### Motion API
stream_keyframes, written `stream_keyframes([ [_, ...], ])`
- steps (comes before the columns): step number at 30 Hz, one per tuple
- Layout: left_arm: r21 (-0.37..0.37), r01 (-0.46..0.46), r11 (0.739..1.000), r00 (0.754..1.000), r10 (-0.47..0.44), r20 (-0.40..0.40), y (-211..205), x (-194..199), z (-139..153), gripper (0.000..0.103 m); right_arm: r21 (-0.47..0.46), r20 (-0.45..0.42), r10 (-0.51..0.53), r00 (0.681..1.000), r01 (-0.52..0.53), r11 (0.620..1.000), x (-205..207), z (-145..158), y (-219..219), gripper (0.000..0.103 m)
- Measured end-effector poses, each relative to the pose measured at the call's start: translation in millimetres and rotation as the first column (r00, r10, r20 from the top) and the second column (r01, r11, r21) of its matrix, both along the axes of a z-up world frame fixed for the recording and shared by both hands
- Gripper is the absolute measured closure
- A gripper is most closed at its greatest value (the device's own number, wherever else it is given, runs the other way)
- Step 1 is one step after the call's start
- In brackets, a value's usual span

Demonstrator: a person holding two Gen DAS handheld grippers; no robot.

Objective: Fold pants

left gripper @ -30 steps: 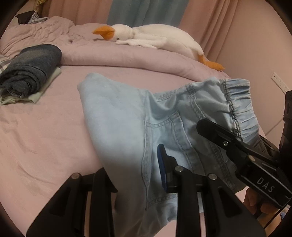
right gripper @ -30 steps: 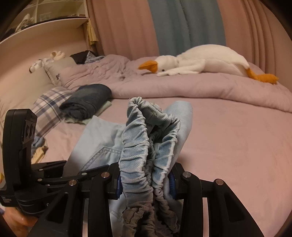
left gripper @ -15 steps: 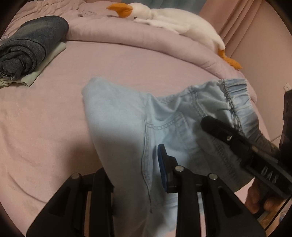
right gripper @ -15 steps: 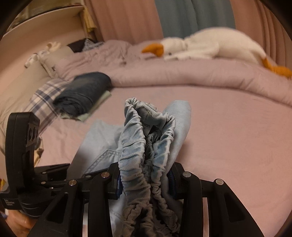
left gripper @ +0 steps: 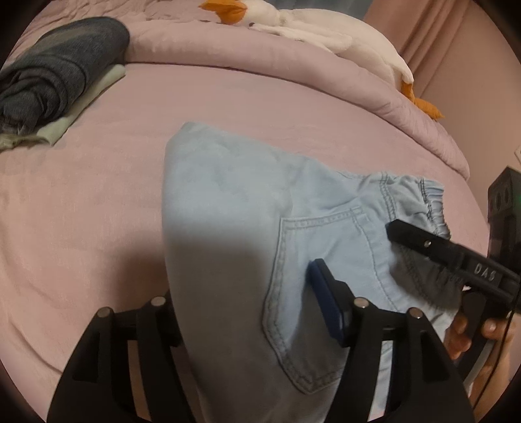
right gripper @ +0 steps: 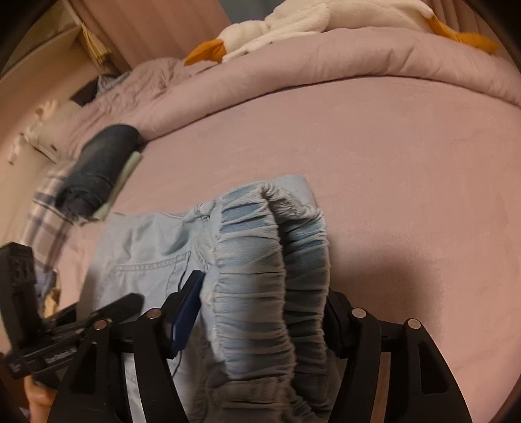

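White "DAS" lettering on right tool (left gripper: 420, 240), clamping denim pants (left gripper: 234, 208)

White letters reading "DAS" are printed on the black body of the right gripper (left gripper: 420, 242), seen from the left wrist camera. Lettering on the left gripper (right gripper: 130, 301) is too blurred to read.

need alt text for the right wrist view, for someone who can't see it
The right gripper is shut on the bunched elastic waistband of light blue pants, held just above a pink bed. The left gripper shows at lower left; a folded dark garment and a white plush goose lie farther back.
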State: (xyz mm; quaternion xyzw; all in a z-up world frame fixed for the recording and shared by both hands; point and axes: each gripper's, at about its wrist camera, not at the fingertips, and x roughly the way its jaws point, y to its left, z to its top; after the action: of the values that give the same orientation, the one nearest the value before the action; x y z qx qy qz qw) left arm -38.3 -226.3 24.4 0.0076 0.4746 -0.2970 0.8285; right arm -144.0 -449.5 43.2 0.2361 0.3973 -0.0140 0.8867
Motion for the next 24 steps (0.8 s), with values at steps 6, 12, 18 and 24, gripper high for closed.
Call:
stream_keyframes([
  [6,0.034,-0.031,0.999,0.999,0.03,0.019,8.5,-11.5,9.5,0.038,0.015,-0.01,-0.014,1.0,0.014,1.0,-4.6,7.5,-2.5,0.038],
  [12,0.059,-0.001,0.998,0.999,-0.001,0.042,24.6,-32.9,0.6,0.031,-0.061,-0.011,-0.002,1.0,0.001,0.998,-26.2,8.5,3.1,0.037],
  [18,0.065,-0.03,0.997,0.999,0.028,0.033,21.7,-36.2,2.2,0.032,-0.124,-0.033,-0.002,0.999,-0.002,0.992,-27.1,-2.2,6.8,0.036],
  [24,0.055,-0.017,0.998,0.998,0.013,0.069,32.4,-67.7,8.1,0.032,-0.127,-0.014,0.002,1.0,-0.004,0.992,-50.9,12.0,18.3,0.036],
])
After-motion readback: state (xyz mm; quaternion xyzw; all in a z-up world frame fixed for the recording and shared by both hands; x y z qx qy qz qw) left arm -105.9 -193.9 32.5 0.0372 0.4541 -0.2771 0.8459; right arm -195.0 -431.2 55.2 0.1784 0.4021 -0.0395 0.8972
